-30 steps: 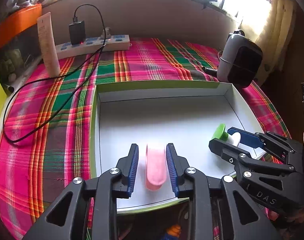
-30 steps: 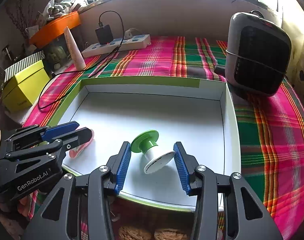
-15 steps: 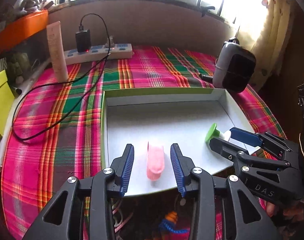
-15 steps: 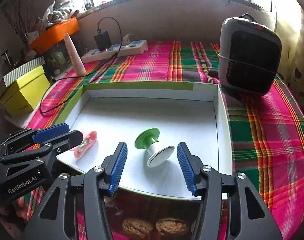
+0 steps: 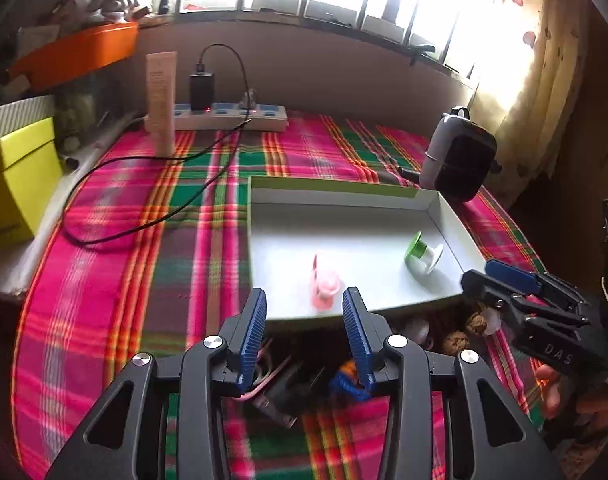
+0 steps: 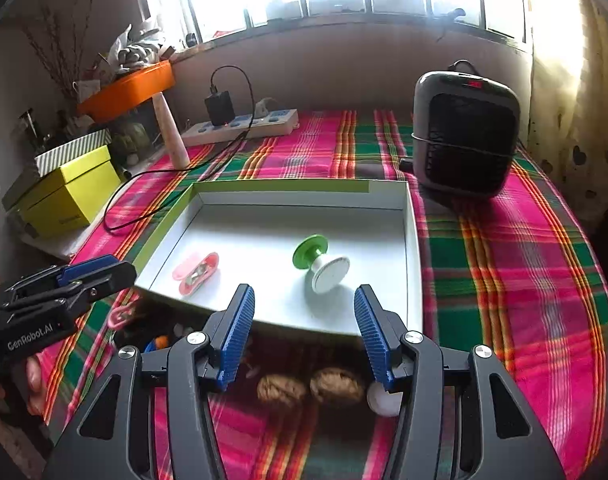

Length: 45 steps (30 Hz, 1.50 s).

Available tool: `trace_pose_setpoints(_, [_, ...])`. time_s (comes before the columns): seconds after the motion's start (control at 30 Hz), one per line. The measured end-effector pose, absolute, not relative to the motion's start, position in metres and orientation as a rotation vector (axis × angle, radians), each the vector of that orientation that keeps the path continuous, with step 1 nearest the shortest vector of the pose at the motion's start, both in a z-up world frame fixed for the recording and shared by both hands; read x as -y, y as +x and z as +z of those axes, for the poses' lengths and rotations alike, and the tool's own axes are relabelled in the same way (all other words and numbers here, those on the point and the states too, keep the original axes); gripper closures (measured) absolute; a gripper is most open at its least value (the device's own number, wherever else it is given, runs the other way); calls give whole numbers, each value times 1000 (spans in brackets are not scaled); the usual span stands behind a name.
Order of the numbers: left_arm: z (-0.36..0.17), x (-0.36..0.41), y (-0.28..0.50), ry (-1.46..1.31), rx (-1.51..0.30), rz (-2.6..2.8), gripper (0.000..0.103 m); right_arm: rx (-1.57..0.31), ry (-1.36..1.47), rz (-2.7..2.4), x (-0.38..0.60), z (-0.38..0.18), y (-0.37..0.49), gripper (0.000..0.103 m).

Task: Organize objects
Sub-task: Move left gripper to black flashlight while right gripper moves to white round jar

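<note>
Plaid cloth (image 6: 504, 264) in pink and green covers the surface. At far left sits a yellow box (image 6: 69, 194); behind it an orange tub (image 6: 129, 88). A cream tube (image 5: 160, 102) stands upright beside a power strip (image 6: 243, 124), whose black cable (image 5: 143, 184) loops over the cloth left of the tray. At centre lies a white tray (image 6: 414, 240) with green outer walls. A heater (image 6: 466, 136) stands just past the tray's far right corner.

Inside the tray, a pink case (image 6: 195, 272) lies near the front left, and a green-and-white spool (image 6: 322, 260) lies tipped on its side at centre right; the two are well apart.

Left tool (image 5: 304, 322): released, holding nothing, just short of the tray's front edge, in line with the case. Right tool (image 6: 304, 326): released, holding nothing, at the front edge, in line with the spool.

Below the front edge lie two walnuts (image 6: 310, 390), a white ball (image 6: 382, 402) and small mixed items, unclear. Open cloth extends right of the tray.
</note>
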<state>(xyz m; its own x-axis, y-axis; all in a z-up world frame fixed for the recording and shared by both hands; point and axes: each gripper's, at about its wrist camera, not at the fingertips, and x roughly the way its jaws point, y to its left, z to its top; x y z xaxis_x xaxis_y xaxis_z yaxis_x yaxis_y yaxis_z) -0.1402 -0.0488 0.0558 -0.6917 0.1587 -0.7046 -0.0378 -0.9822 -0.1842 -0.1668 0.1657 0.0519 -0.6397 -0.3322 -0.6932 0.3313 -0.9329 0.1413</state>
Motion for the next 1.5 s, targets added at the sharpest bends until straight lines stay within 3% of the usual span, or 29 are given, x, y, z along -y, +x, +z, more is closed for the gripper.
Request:
trace_pose_setpoints(0.4, [38,64,-101,-1199,223,2743,61,10,1074,-2602,-195,49,-132,50])
trace_pose_setpoints(1.1, [9,51,-99,-1269,249,2649,61,12,1156,-2620,-215,29,-114,50])
trace_pose_setpoints(1.5, [14,46,-104,-1238,115,2690,61,5,1179,-2609,-219,26,-116,50])
